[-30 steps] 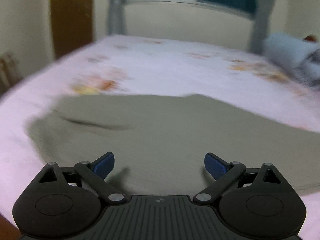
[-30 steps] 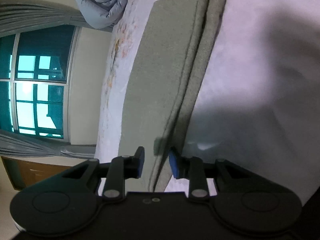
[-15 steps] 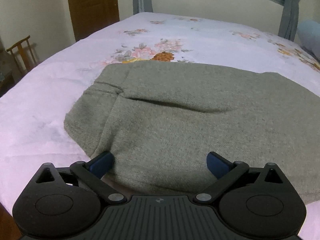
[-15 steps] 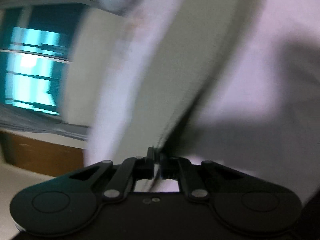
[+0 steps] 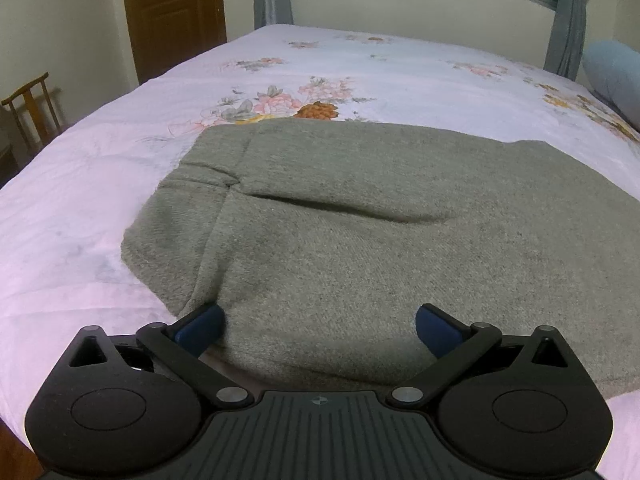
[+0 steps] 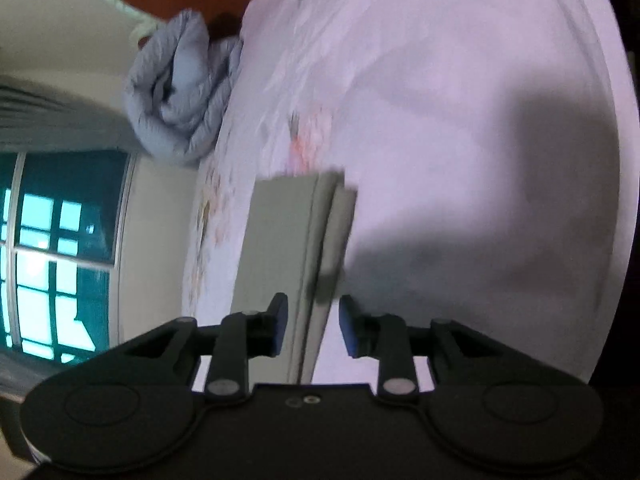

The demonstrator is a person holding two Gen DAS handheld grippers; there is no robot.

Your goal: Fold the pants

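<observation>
The grey-green pants (image 5: 360,240) lie flat on the pink floral bed sheet (image 5: 80,200), waist end to the left with a crease across it. My left gripper (image 5: 318,324) is open and low over the near edge of the pants, its left fingertip at the fabric's edge. In the right wrist view the pants (image 6: 288,248) show as stacked folded layers seen edge-on. My right gripper (image 6: 312,330) is open with the layered edge running between its fingers, not pinched.
A bunched blue-grey quilt (image 6: 180,92) lies at the far end of the bed; it also shows in the left wrist view (image 5: 612,72). A wooden door (image 5: 172,12) and a chair (image 5: 28,112) stand left of the bed. A curtained window (image 6: 52,252) is behind.
My right gripper shut on the pants' edge half a second ago and has now opened and swung, so the leg end looks shorter. My left gripper dropped to the near edge and stays open.
</observation>
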